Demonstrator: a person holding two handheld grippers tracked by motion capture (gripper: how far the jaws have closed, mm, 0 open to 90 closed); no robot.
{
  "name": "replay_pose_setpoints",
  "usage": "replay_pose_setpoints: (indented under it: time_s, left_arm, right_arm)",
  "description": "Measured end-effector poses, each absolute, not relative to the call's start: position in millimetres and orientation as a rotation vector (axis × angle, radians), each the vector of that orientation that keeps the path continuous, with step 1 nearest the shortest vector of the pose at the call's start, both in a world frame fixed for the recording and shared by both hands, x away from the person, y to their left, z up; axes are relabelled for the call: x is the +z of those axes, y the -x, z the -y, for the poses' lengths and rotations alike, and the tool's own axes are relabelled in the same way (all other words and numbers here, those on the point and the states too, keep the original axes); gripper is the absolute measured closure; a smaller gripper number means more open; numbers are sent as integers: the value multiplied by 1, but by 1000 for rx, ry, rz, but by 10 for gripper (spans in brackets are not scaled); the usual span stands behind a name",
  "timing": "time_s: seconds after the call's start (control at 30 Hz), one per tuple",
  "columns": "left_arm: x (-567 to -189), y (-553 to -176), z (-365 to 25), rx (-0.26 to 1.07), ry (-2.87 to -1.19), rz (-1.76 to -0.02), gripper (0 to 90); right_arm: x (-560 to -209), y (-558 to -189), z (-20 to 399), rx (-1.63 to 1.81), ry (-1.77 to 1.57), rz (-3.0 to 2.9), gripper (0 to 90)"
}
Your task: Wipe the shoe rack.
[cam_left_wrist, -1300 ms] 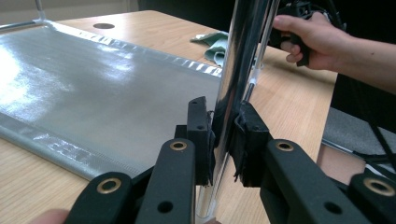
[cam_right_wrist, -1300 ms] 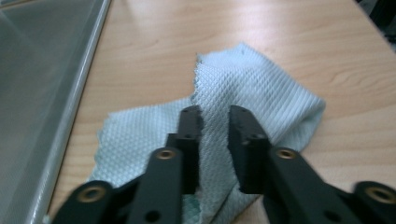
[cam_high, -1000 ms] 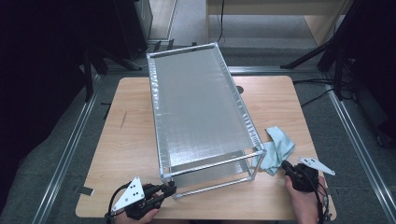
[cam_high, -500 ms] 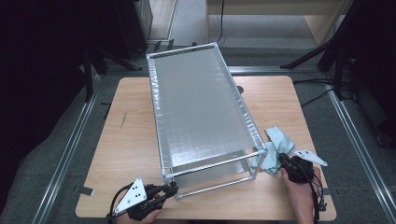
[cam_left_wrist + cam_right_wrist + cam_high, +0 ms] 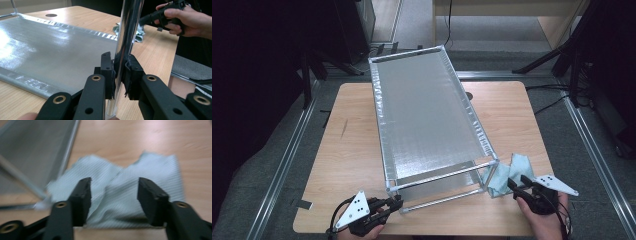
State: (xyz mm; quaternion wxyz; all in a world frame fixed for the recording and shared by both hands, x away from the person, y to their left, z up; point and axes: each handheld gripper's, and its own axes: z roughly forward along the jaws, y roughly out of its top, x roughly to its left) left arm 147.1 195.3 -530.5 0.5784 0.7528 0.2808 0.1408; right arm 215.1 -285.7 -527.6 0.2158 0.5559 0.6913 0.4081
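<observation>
Two hand-held grippers | left [image 5: 119, 72] clamps post [image 5: 127, 37] | right [image 5: 113, 192] opening, over cloth [image 5: 120, 195]

Lab or test bay indicated. Plain wooden table [image 5: 352, 150] set on grey carpeted floor [image 5: 272, 165], flanked left and right by aluminium rails [image 5: 287, 160]. Dark equipment stands [image 5: 562, 55] and trailing cables [image 5: 552, 100] seen at far side. Light wood cabinet [image 5: 512, 15] noted far right.

The right gripper [image 5: 516, 184] has drawn nearer the cloth [image 5: 507, 172]. Its jaws have just been opening, with nothing between them.
</observation>
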Motion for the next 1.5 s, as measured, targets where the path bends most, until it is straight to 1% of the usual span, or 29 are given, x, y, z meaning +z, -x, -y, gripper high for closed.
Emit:
replay_pose_setpoints:
  time_s: [0.03,0.13,0.17,0.2,0.27,0.37,0.43,0.5,0.67,0.7,0.77,0.8,0.87,0.9,1.0,1.1,1.2,1.23,1.33,1.43,1.5]
  left_arm:
    - [-531,-147,-195,328,-1758,-659,798]
    - [-531,-148,-195,317,-1751,-663,791]
    - [-531,-148,-195,314,-1749,-666,789]
    - [-531,-148,-195,313,-1748,-669,784]
    - [-532,-148,-195,302,-1745,-677,756]
    - [-532,-148,-195,306,-1747,-680,751]
    - [-532,-148,-194,312,-1753,-672,784]
    - [-532,-147,-193,318,-1761,-666,794]
    - [-532,-146,-189,315,-1751,-689,792]
    - [-532,-146,-188,313,-1753,-686,792]
    - [-532,-145,-185,304,-1750,-682,792]
    - [-532,-145,-184,303,-1751,-678,792]
    - [-532,-145,-182,303,-1754,-672,792]
    - [-532,-144,-181,304,-1752,-674,792]
    - [-532,-144,-180,317,-1755,-677,790]
    - [-531,-141,-177,365,-1762,-672,803]
    - [-532,-142,-173,359,-1758,-684,806]
    - [-532,-142,-173,359,-1758,-684,806]
    - [-532,-142,-173,341,-1754,-694,804]
    - [-532,-142,-173,342,-1753,-699,804]
    - [-532,-142,-172,337,-1747,-709,803]
  right_arm:
    - [-528,-217,288,1139,-1535,-1878,394]
    - [-532,-232,287,1107,-1523,-1869,194]
    - [-534,-237,285,1090,-1516,-1882,163]
    - [-536,-241,281,1074,-1517,-1888,137]
    - [-539,-247,276,1028,-1545,-1897,127]
    - [-546,-252,273,961,-1591,-1924,127]
    - [-550,-252,272,910,-1587,-1951,147]
    - [-551,-252,271,870,-1560,-1960,175]
    - [-548,-245,273,841,-1621,-1905,317]
    - [-548,-242,274,839,-1623,-1906,356]
    - [-545,-237,276,849,-1621,-1931,539]
    - [-544,-235,279,863,-1624,-1937,647]
    - [-544,-231,283,902,-1637,-1942,750]
    - [-544,-229,284,925,-1648,-1949,770]
    - [-538,-224,285,1028,-1651,-1956,787]
    - [-521,-213,277,1202,-1553,-1947,789]
    - [-501,-203,266,1331,-1435,-1923,788]
    - [-501,-203,266,1331,-1435,-1923,788]
    - [-468,-192,256,1512,-1324,-1810,787]
    - [-448,-183,250,1562,-1226,-1740,786]
    - [-446,-179,246,1531,-1203,-1729,784]
